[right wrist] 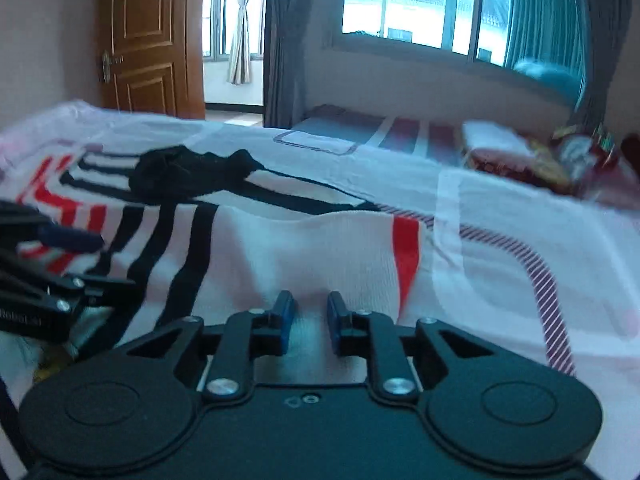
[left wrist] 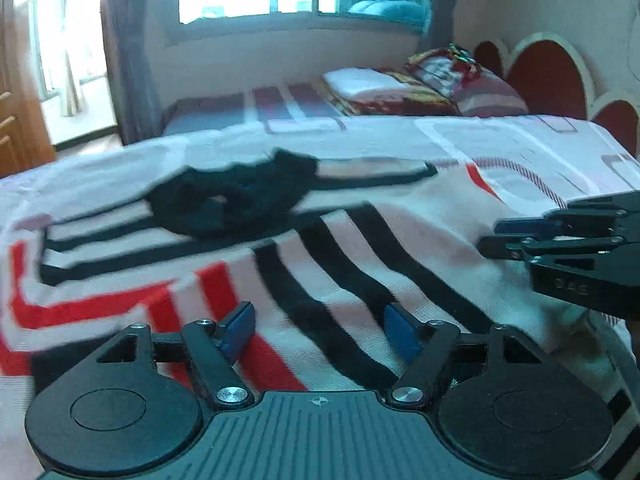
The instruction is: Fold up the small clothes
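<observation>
Blue pads tip both of our black tools. Our left hand-held gripper [left wrist: 319, 330] has its jaws spread wide and holds nothing; it hovers over the white knit garment with black and red stripes [left wrist: 280, 264], which lies spread on the bed with the pale patterned sheet [left wrist: 520, 140]. Our right hand-held gripper [right wrist: 308, 322] has its jaws drawn close with a narrow gap left, and a raised fold of the garment's white cloth sits in that gap; we cannot tell whether the pads truly pinch it. A crumpled black cloth piece [left wrist: 236, 196] rests on the garment's far part. Only the left view shows the red heart-shaped headboard [left wrist: 548, 76]; only the right view shows the brown wooden door [right wrist: 148, 36].
</observation>
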